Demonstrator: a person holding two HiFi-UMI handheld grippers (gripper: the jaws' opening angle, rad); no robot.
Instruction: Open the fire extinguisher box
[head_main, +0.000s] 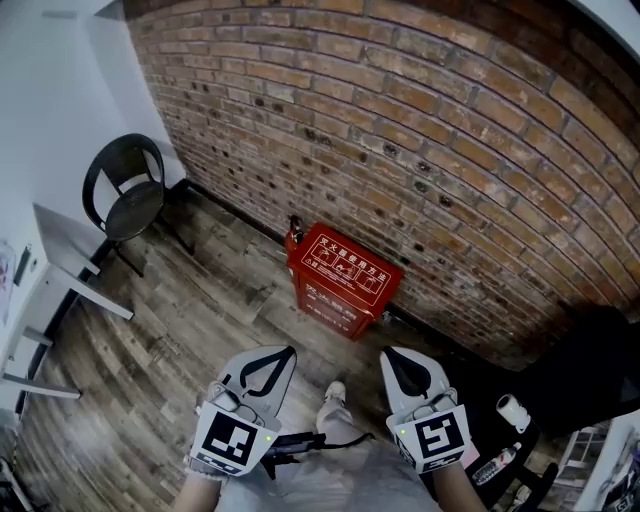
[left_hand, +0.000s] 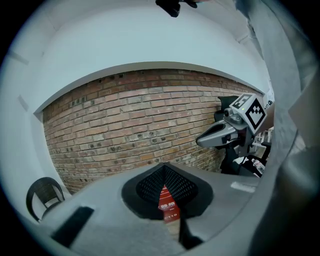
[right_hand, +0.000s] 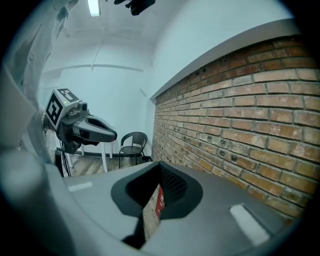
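One black chair (head_main: 125, 190) stands upper left; at frame centre the red fire extinguisher box (head_main: 342, 278) sits against the brick wall (head_main: 400, 120), lid down, contents hidden. Along the bottom edge, left gripper (head_main: 285, 352) then right gripper (head_main: 390, 355) each have jaws pressed together on nothing, apart from the box.

Fire extinguisher box (head_main: 343, 280): red, lid closed, well ahead of both grippers' fingers.
Chair (head_main: 125, 195): far left of the left gripper (head_main: 287, 352).

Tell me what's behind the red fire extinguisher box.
The brick wall stands right behind the red box. A small dark part pokes up at its back corner on the chair's side; the box hides the rest.
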